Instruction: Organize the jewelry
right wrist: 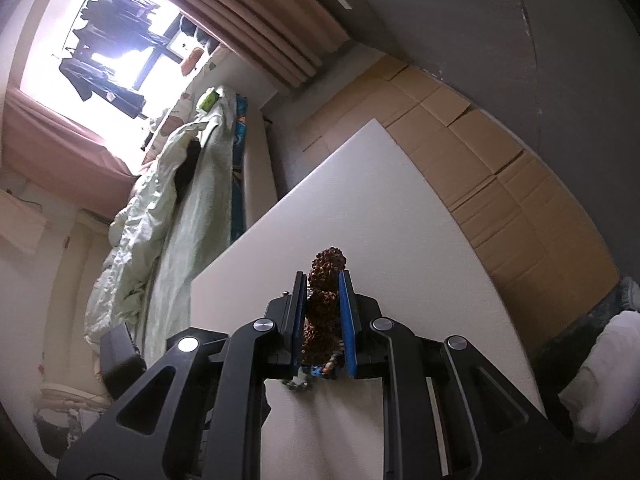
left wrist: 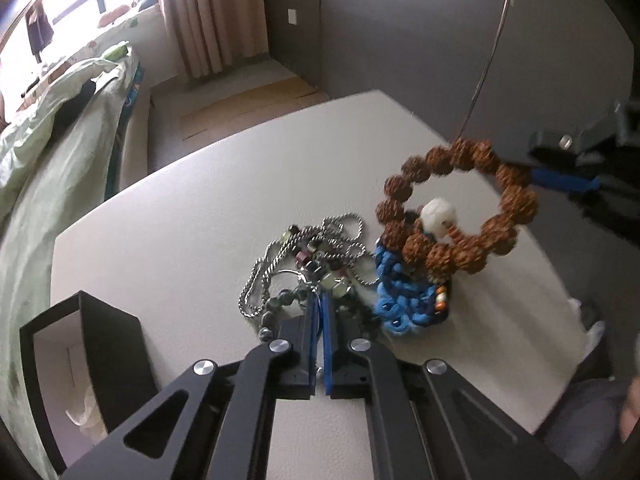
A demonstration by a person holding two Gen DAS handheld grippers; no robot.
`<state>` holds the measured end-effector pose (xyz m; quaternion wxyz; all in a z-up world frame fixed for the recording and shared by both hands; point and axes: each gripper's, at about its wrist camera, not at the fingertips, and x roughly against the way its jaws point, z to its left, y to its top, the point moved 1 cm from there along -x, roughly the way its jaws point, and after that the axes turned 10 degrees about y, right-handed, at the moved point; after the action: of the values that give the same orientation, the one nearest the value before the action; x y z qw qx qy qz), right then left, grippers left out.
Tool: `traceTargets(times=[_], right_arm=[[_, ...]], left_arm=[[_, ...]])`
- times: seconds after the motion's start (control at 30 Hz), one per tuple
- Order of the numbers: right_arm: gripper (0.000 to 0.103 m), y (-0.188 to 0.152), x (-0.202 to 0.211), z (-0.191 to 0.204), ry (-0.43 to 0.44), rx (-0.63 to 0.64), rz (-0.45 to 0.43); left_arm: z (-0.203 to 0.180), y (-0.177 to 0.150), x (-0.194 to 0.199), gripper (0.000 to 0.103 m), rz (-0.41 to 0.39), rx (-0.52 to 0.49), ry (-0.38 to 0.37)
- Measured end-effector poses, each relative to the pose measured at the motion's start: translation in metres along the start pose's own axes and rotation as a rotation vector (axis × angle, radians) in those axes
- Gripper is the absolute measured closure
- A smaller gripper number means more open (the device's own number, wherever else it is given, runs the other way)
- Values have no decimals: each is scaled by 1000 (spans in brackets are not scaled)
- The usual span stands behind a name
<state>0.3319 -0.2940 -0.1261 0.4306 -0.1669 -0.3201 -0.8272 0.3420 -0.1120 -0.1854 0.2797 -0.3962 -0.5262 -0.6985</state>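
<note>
**Tools at the jewelry heap: left clenched, right gripping the seed bracelet**

Left tool [left wrist: 320,312] has its two blue-lined jaws pressed together, tips resting at the near edge of the jewelry heap [left wrist: 320,264] on the white surface [left wrist: 180,220]. Something thin seems to lie between the pads, but whether they pinch a strand cannot be told. Left of the heap, at the near left corner of the surface, stands an open black box [left wrist: 80,352] with a pale lining and a bit of crumpled white paper inside. Within the heap, silver chain [left wrist: 256,280] loops on its left side, dark and pale green beads tangle in its middle, and a blue knotted cord piece [left wrist: 404,296] lies on its right side, touching the chains.

Right of the heap and raised above it hangs the brown seed bracelet [left wrist: 456,208], a ring of rough, knobbly beads with one white bead on its inner lower edge. Its lower beads overlap the blue cord in the left wrist view; whether they touch cannot be told. Right tool [left wrist: 560,178] grasps the bracelet at its upper right bead. In the right wrist view, that tool [right wrist: 323,312] has its blue pads pressing both sides of the brown beads [right wrist: 326,304], with the surface below and beyond it.
</note>
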Motion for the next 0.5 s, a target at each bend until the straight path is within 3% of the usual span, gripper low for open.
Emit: traceTargets(times=[0.5], right_arm=[[86,-5,15,37,135,70,-43]], left_arm=[[62,5,62,103,-72,217,-165]])
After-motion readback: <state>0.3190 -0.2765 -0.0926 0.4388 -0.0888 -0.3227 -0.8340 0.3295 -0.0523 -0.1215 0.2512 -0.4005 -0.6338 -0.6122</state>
